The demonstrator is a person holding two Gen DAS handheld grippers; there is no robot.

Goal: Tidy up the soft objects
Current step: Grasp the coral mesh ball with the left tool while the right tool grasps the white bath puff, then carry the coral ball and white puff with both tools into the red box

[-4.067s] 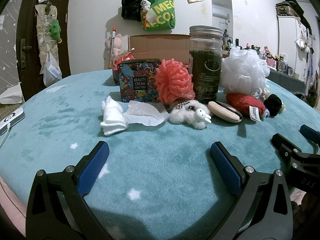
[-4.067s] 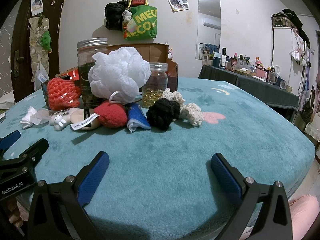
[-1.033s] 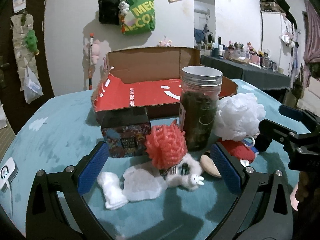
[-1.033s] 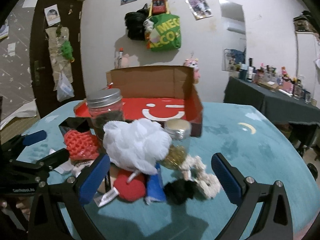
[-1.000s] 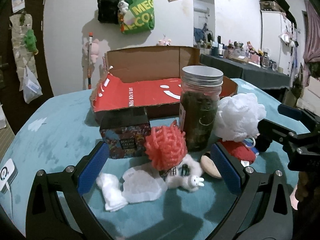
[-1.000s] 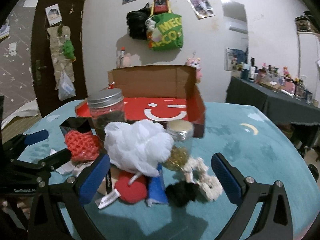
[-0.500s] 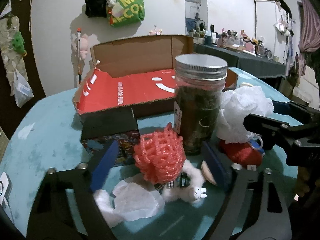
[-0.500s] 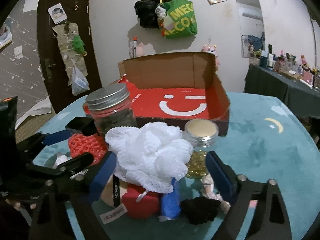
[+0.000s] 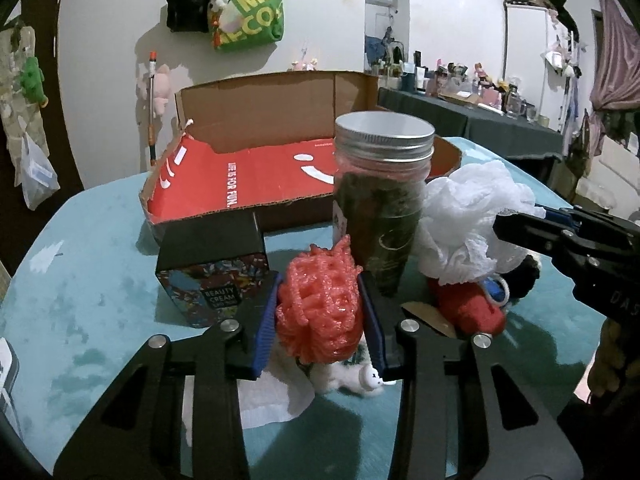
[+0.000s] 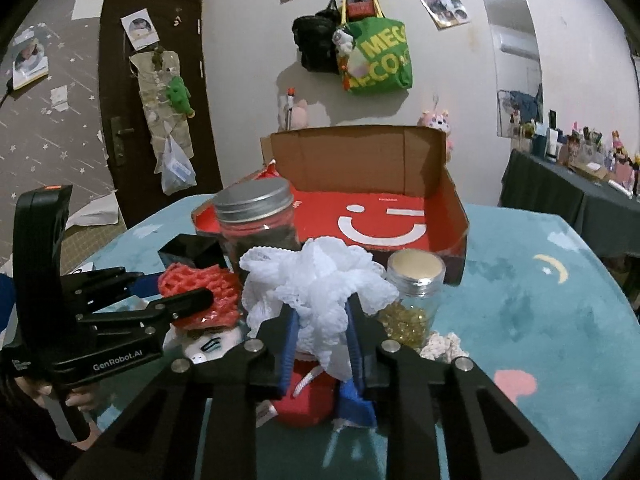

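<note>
My left gripper [image 9: 320, 312] is shut on the coral mesh bath puff [image 9: 320, 312], squeezing it between the blue pads; the puff also shows in the right wrist view [image 10: 200, 288]. My right gripper [image 10: 320, 332] is shut on the white mesh bath puff [image 10: 316, 280], which also shows in the left wrist view [image 9: 472, 224]. A red knitted item [image 10: 308, 400], a blue cloth [image 10: 354, 400], a white plush toy [image 9: 352, 374], a black scrunchie [image 9: 524, 280] and a cream scrunchie [image 10: 440, 344] lie on the teal table. The open cardboard box with a red inside [image 10: 380, 216] stands behind.
A tall glass jar with a metal lid [image 9: 380, 200] stands between the two puffs. A small jar of yellow beads [image 10: 416, 296] is right of the white puff. A patterned tin [image 9: 212, 272] sits at the left. White tissue [image 9: 272, 396] lies under my left gripper.
Both grippers moved forward and closed: the left on the coral puff, the right on the white puff. Both were open half a second ago.
</note>
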